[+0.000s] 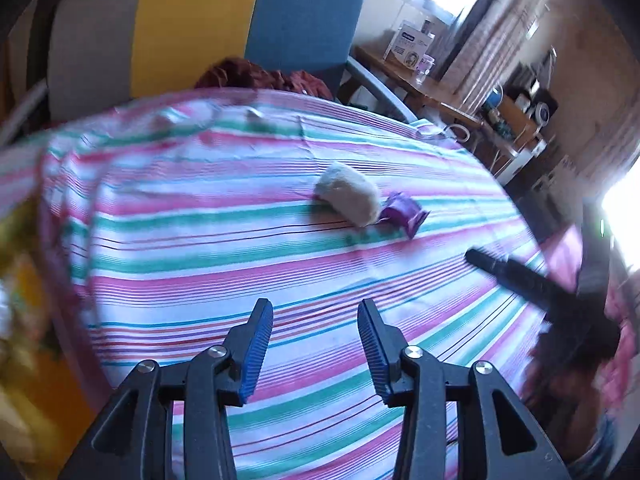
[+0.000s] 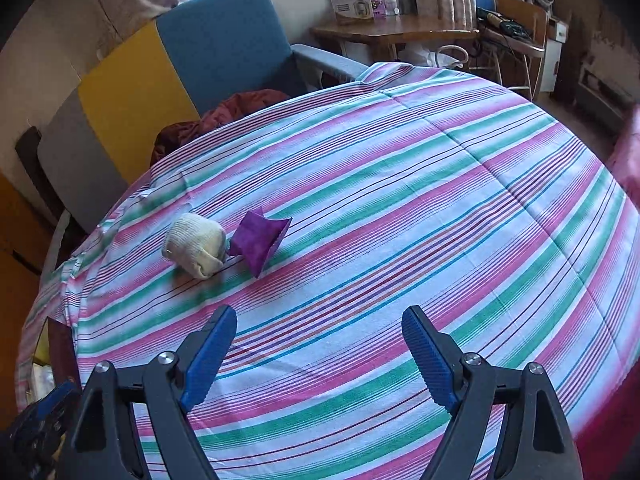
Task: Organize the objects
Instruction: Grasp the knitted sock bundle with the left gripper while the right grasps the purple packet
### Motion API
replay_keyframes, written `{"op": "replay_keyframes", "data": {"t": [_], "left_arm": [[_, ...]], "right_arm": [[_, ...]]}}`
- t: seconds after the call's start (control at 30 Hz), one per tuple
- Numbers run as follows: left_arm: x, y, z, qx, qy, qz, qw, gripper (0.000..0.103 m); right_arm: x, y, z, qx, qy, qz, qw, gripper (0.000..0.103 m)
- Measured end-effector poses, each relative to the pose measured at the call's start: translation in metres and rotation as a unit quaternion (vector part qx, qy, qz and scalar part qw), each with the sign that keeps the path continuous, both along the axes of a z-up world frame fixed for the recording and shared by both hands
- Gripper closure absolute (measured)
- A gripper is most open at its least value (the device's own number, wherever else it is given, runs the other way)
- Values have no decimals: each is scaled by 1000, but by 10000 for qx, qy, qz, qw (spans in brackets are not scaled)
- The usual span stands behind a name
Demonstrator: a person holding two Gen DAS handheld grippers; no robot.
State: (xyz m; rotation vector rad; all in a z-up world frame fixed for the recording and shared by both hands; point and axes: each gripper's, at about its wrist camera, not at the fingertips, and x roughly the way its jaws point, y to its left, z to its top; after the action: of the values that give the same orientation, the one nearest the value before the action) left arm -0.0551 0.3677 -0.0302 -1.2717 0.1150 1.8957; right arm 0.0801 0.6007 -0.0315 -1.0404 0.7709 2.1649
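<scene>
Both grippers hung over the striped sheet (image 2: 400, 208), which I'll use as the ref pt. Nearest the viewer, the left gripper (image 1: 315, 344) sat above the sheet's near edge w/ fingers spread, nothing btwn the blue pads (image 1: 256, 354). The right gripper (image 2: 318, 354) was likewise over the near part of the sheet, fingers spread wider, pads empty. In the left wrist view, the right gripper's black finger (image 1: 504, 270) poked in from the right side of the sheet, blurred. Farther in, roughly mid-sheet, lay the cream rolled sock (image 2: 196, 245), and just beside it on its right, the purple folded cloth (image 2: 260, 242); the two looked to be touching or nearly so, can't tell which. Both rested on the sheet, well apart from either gripper. Past the sheet's far edge, a dark red garment (image 2: 224, 118) was bunched on the seat of a chair (image 2: 224, 40) w/ blue, yellow & grey panels. Beyond the sheet's far right corner stood a wooden table (image 2: 400, 34) carrying a white box (image 2: 348, 0) & some small bottles (image 2: 386, 2). The left wrist view was motion-blurred at the edges.
</scene>
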Motion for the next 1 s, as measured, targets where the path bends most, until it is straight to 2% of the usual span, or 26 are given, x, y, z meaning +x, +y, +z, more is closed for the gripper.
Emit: {"op": "replay_keyframes", "data": {"t": [0.13,0.23,0.33,0.4,0.47,0.63,0.67,0.7,0.73,0.83,1.0], "left_arm": [[-26,37,-13,202,-611,253,9976,53],[-44,63,-25,319,-1065,477,9927,50],[-58,91,-35,387,-1249,616,9895,39],[-64,108,-41,317,-1324,703,9882,38],[-70,123,-48,238,-1395,754,9871,31],[-82,159,-67,-240,-1120,958,9888,30],[-82,165,-72,-347,-1065,906,9896,31],[-78,167,-70,-408,-795,806,9927,32],[-75,168,-68,-385,-677,703,9945,39],[-68,156,-66,-286,-579,418,9970,42],[-47,110,-60,-524,-174,158,9983,43]], "right_arm": [[0,2,-1,-178,97,21,9998,17],[-1,2,-1,-278,167,49,9995,16],[-1,4,-4,-440,200,63,9988,16],[-1,5,-6,-551,227,79,9982,16],[-2,5,-7,-623,241,101,9977,15],[-1,6,-8,-740,304,76,9968,14],[-1,6,-9,-762,308,77,9966,14],[-1,6,-9,-770,312,83,9965,14],[-1,6,-9,-753,305,79,9967,14],[1,7,-10,-737,293,37,9968,14],[2,8,-11,-695,244,1,9973,14]]}}
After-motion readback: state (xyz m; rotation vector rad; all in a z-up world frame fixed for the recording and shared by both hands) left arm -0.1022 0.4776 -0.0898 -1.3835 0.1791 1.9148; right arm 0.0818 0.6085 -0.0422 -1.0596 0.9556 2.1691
